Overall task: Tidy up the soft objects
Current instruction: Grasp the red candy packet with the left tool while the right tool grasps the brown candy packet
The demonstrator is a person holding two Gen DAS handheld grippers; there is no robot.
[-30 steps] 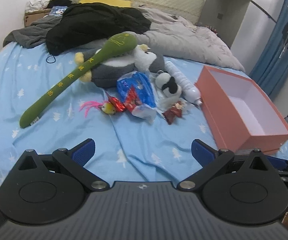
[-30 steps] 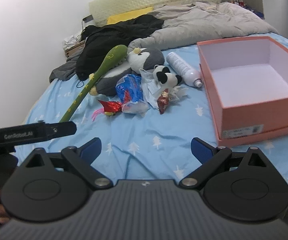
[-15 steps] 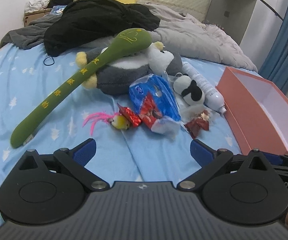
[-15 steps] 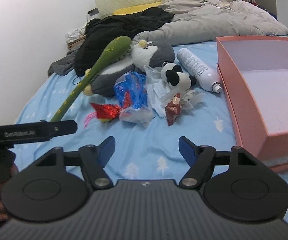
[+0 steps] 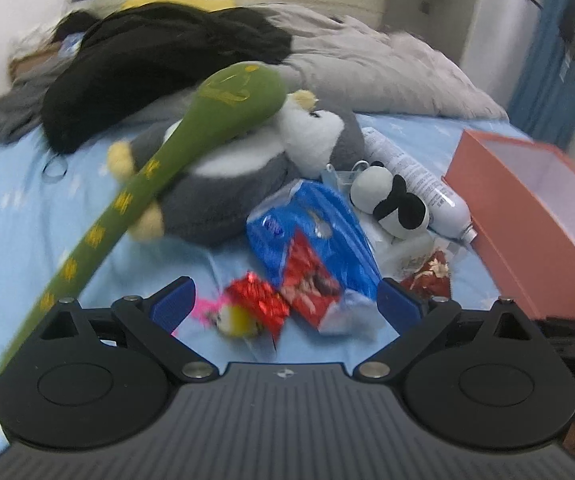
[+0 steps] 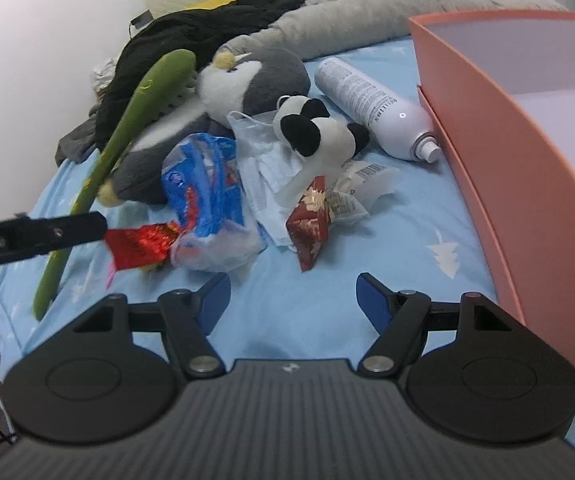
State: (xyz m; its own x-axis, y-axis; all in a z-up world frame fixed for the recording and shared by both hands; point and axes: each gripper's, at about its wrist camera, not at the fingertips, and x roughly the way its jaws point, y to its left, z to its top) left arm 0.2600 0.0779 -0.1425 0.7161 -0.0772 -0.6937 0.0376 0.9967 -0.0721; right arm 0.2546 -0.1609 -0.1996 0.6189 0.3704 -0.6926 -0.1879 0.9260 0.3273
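Observation:
On the blue bedsheet lies a pile: a long green plush club (image 5: 159, 168) across a grey penguin plush (image 5: 239, 176), a small panda plush (image 6: 311, 128), a blue snack bag (image 5: 311, 232), red wrappers (image 5: 259, 300) and a face mask (image 6: 263, 160). My left gripper (image 5: 287, 304) is open, low over the red wrapper and a yellow toy without touching them. My right gripper (image 6: 293, 296) is closing, with only bare sheet between its jaws, just short of a red packet (image 6: 309, 224). An open orange box (image 6: 487, 120) stands on the right.
A white spray bottle (image 6: 371, 104) lies between the panda and the box. Black clothing (image 5: 159, 64) and a grey duvet (image 5: 367, 68) are heaped behind the pile. A blue curtain (image 5: 547, 60) hangs at the far right. The left gripper's black body (image 6: 35, 232) reaches in from the left.
Both grippers have moved forward and down toward the pile, which now looks larger. The right gripper's jaws have narrowed. Nothing on the bed has shifted.

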